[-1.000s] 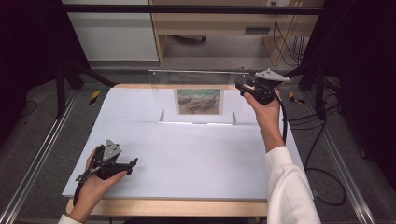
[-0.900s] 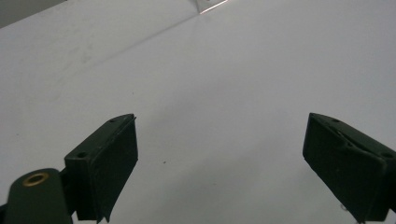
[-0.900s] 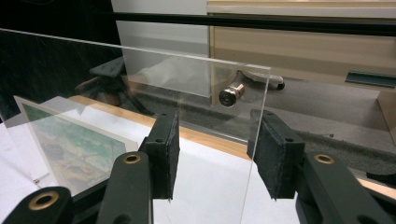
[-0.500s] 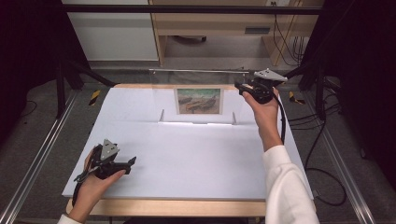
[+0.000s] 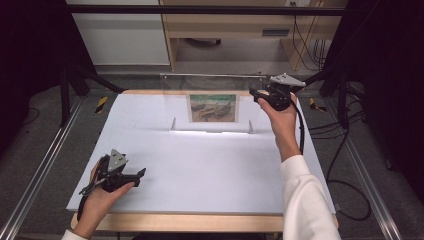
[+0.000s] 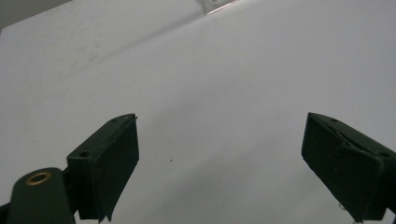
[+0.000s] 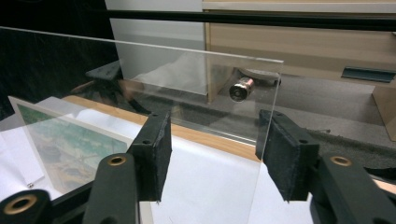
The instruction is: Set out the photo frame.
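Where the white table (image 5: 200,170) meets its far edge, a clear acrylic frame (image 5: 212,102) stands upright with a printed picture (image 5: 212,107) of boats held in its middle. The frame runs along that far edge, roughly centred between the far-left and far-right corners, and rests on two small feet on the white surface.

The right gripper (image 5: 261,94) is at the frame's right end, near the far-right corner of the table, held by the right hand (image 5: 282,117), whose white sleeve (image 5: 305,200) reaches in from the near edge. In the right gripper view the right gripper (image 7: 212,149) has the frame's clear panel (image 7: 187,79) between its jaws: the panel's vertical right edge runs down just beside the right-hand pad, while the left-hand pad stands apart from the sheet. Its jaws have just been opening, and they stand parted, with the panel between them but not clamped. A small metal standoff (image 7: 240,88) shows through the panel near its upper corner.

The left gripper (image 5: 141,173) lies low over the table near the near-left corner, in the left hand (image 5: 102,192). In the left gripper view the left gripper (image 6: 219,154) has its jaws spread wide over bare white table, with nothing between them.
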